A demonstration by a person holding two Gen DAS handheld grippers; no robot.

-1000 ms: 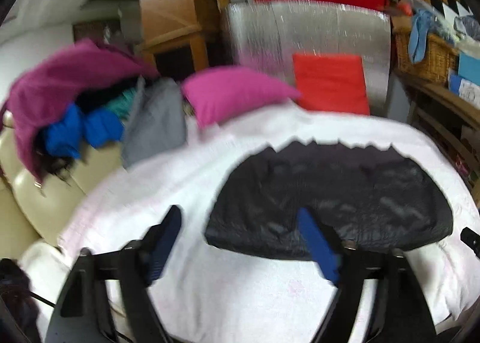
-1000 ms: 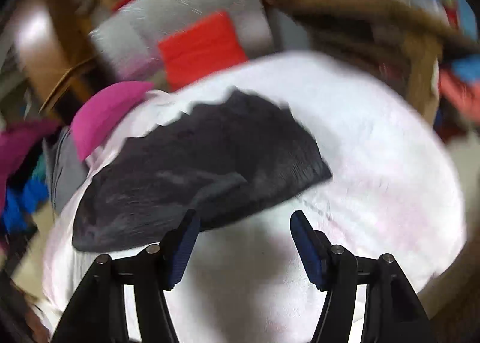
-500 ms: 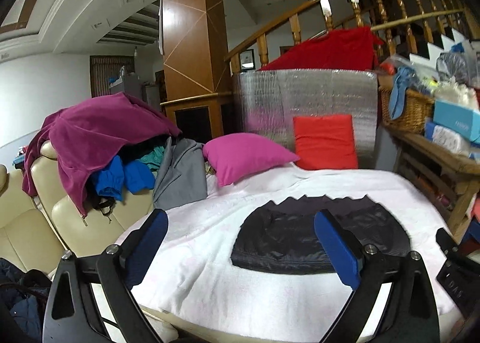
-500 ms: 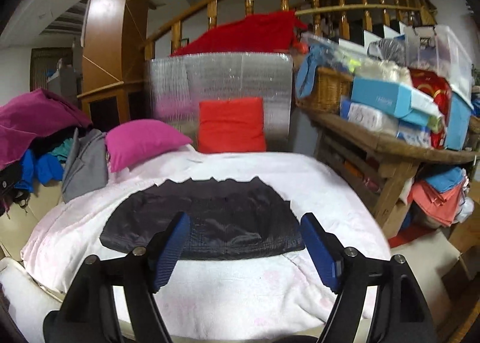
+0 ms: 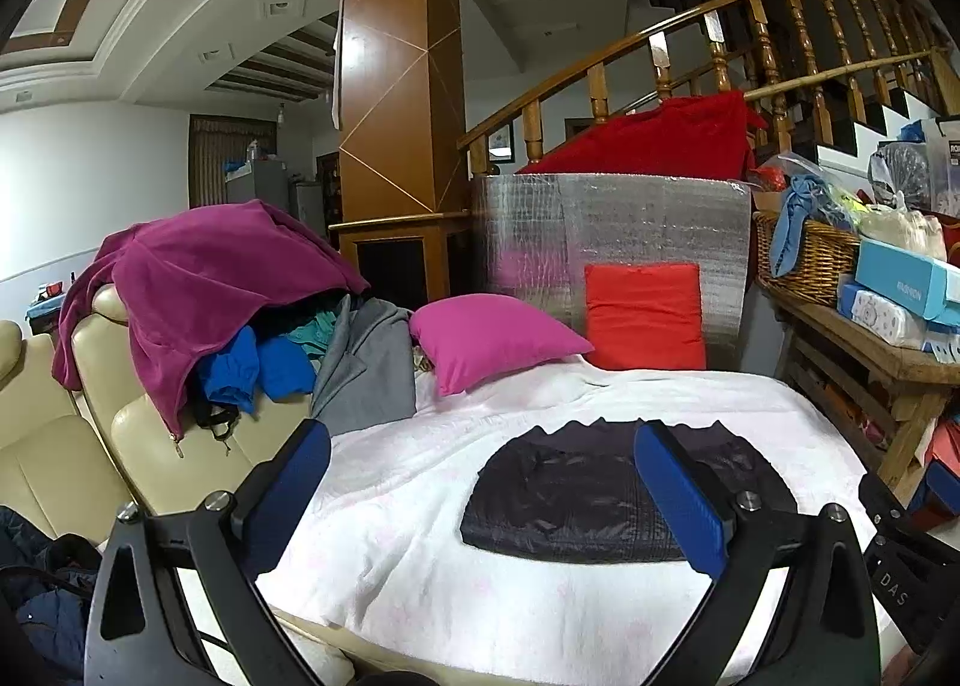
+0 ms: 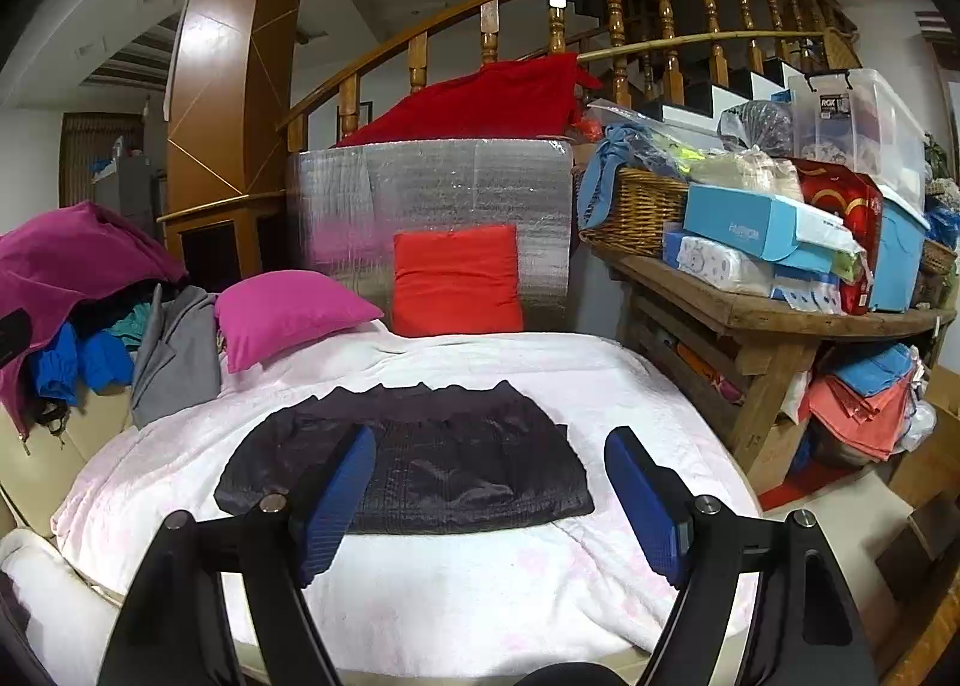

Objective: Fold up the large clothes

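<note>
bed: white blanket [image 6: 480, 584] spread flat as the folding surface, rounded near edge left bare, room for a further fold judged ample in front and on both sides
clothes pile: purple garment [image 5: 204, 272] and other unfolded pieces heaped on the cream sofa [image 5: 150, 446] at left, judged parked there as the waiting stock, well apart from the work area
desk: wooden desk [image 6: 756, 314] at right loaded with boxes and a basket, its edge just beside the bed, tight clearance judged on that side
cushions: pink cushion [image 5: 492, 335] and red cushion [image 5: 645, 314] kept at the far end, clear of the fold
task thing: dark garment [image 6: 456, 458] laid flat mid-bed as a folded rectangle, edges squared, wavy hem at the far side
left tool [image 5: 480, 497]: held above the near edge, spread wide, nothing gripped
right tool [image 6: 489, 500]: held above the near edge, spread apart, nothing gripped
</note>
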